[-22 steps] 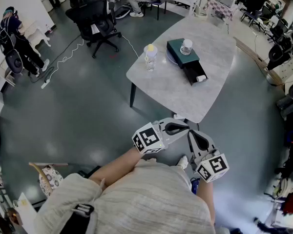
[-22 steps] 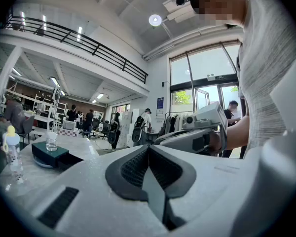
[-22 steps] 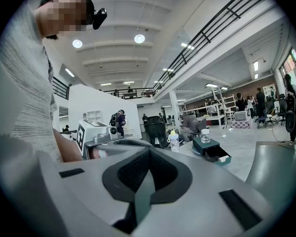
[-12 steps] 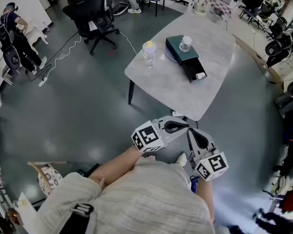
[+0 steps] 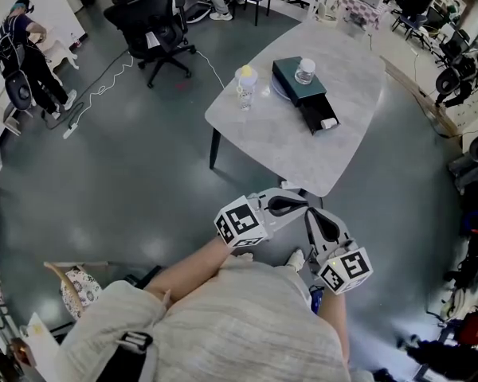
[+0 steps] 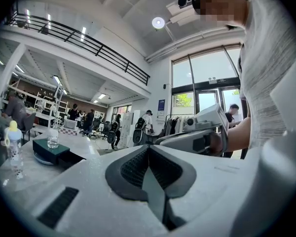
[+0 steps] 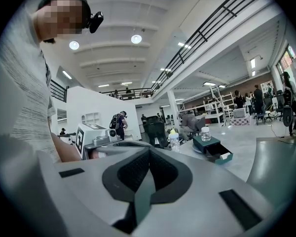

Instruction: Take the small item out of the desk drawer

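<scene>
Two grippers, one bench, one open drawer; the task's reach has not yet begun.

- left gripper [image 5: 291,206]: jaws pressed together with nothing between them; held close in front of the person's body, well apart from the bench.
- right gripper [image 5: 317,223]: jaws likewise pressed together and empty; just beside the left one, the two tips angled toward each other.
- bench [image 5: 279,153]: pale stone-look top, ahead of the person across open floor [image 5: 127,181].
- drawer unit [image 5: 291,80]: dark green box toward the far part of the bench, with a clear jar [image 5: 305,71] standing on its top.
- drawer [image 5: 317,115]: pulled out of the unit toward the person, dark inside.
- small item [image 5: 329,123]: white, lying at the front end of the drawer; too small to tell what it is.
- bottle [image 5: 244,88]: yellow-capped, upright on the bench left of the unit and apart from it.

Step in hand, as judged: the approach, with the drawer already out and the item untouched.

Next move calls for closing the gap to the bench, spreading one gripper's jaws, lowering them into the drawer from above clear of its walls, then pinching the item.
</scene>
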`<state>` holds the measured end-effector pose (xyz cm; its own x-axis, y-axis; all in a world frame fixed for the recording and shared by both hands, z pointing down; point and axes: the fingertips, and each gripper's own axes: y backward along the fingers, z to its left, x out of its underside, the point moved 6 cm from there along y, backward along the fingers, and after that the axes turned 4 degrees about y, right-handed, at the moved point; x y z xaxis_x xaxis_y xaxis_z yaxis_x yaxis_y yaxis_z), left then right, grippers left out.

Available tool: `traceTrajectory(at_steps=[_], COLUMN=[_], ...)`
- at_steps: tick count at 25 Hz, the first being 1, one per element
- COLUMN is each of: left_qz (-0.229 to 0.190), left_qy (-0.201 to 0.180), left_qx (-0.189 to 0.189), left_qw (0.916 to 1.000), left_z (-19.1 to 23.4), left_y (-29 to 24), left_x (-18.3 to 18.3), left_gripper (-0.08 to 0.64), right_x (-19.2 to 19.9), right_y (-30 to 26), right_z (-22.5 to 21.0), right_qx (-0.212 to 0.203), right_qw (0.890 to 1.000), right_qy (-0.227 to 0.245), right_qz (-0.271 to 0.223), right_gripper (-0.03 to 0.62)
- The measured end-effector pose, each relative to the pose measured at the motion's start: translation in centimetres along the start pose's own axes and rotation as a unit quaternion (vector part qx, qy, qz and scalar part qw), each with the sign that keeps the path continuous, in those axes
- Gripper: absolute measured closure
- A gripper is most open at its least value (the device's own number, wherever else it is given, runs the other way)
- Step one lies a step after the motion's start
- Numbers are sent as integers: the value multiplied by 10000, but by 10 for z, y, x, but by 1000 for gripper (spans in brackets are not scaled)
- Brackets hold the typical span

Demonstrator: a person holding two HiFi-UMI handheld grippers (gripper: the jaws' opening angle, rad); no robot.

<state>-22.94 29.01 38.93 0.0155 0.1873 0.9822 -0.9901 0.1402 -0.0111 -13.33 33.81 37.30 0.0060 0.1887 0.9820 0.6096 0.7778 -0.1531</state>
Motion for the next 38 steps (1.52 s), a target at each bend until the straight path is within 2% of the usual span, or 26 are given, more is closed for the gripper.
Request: traceTrajectory(at_steps=[25,38], left_qz=[-43,100], left_qy=[105,225], left_qx=[-57,21], left_qw=[9999,9997], left_z=[9,16], left_y=[5,-18], left_x=[2,9], left_gripper=[543,543], right_x=[0,9], right_y=[-11,-5], right_z=[-1,-23], right_qx=[0,33], right_qw=[10000,9998], right_qy=[25,-145], right_qz=[70,111], right_gripper=[583,583])
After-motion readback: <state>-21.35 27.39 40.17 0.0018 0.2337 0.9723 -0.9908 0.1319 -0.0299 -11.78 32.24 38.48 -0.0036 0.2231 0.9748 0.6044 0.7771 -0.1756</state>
